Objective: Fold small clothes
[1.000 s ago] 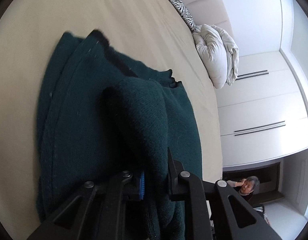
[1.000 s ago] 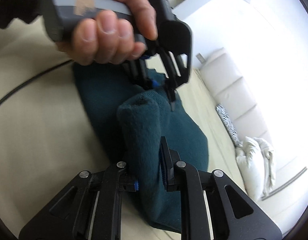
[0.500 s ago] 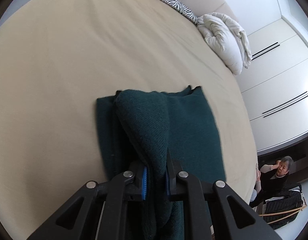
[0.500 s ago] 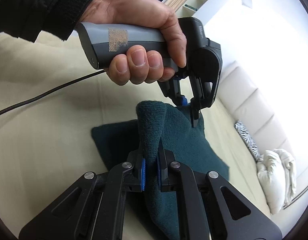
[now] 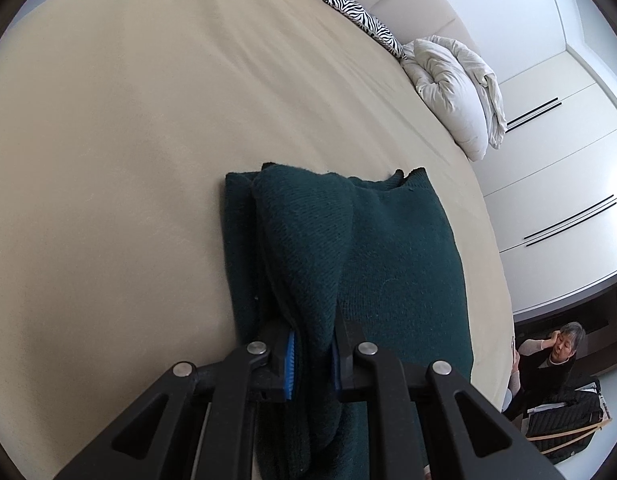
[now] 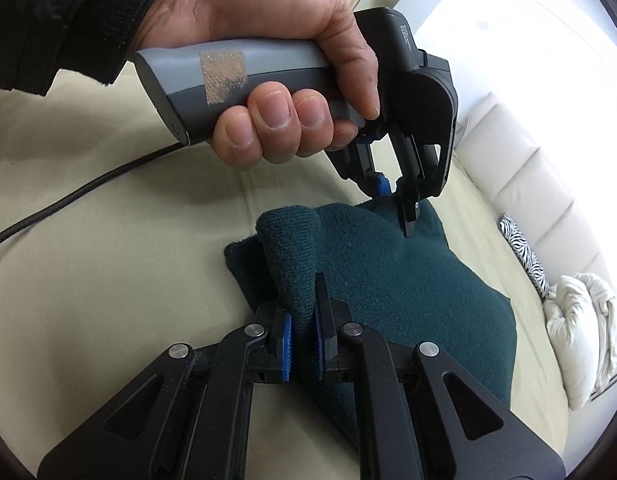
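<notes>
step: mid-fold, dark green knit on bed
left gripper: jaws clamp knit edge
right gripper: same
next: prob lay edge flat, then release

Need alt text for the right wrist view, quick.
The right gripper pinches a raised fold of a dark green knit garment lying on a beige bed. Beyond it, a hand holds the left gripper, clamped on the garment's far edge.

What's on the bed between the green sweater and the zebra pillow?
Nothing: in the left wrist view only bare beige bed lies between the green sweater and the zebra pillow.
</notes>
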`<move>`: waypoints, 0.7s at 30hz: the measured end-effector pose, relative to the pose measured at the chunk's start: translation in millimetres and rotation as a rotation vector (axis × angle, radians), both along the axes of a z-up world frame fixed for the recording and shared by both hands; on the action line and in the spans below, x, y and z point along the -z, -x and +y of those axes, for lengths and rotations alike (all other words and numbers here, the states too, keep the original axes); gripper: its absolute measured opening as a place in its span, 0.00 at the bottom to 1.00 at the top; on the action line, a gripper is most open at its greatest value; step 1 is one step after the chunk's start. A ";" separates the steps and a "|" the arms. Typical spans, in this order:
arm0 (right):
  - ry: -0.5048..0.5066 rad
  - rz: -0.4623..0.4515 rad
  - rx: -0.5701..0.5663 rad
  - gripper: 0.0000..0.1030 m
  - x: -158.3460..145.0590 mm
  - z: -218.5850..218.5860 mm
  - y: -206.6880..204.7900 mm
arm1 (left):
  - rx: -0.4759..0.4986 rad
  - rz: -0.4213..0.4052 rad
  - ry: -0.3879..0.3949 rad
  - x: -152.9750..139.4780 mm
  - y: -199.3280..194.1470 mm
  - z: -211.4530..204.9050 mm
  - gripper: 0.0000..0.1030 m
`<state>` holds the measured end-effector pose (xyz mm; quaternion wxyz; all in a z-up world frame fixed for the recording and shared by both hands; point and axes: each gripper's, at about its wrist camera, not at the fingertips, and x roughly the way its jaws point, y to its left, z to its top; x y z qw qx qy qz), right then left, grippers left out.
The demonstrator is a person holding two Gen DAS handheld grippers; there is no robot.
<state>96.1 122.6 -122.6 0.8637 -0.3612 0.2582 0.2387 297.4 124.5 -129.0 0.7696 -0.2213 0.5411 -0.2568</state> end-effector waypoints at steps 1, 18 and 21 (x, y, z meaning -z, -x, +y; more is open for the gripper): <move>-0.006 0.002 0.008 0.08 7.2 -9.1 2.7 | 0.000 -0.006 -0.008 -2.6 1.0 -2.2 0.15; -0.291 0.220 0.065 0.63 -28.4 -51.3 24.5 | -0.131 -0.115 -0.213 -35.7 27.5 2.1 0.40; -0.512 0.249 0.088 0.65 -61.7 -101.2 46.3 | -0.162 -0.225 -0.264 -71.7 44.7 -11.8 0.40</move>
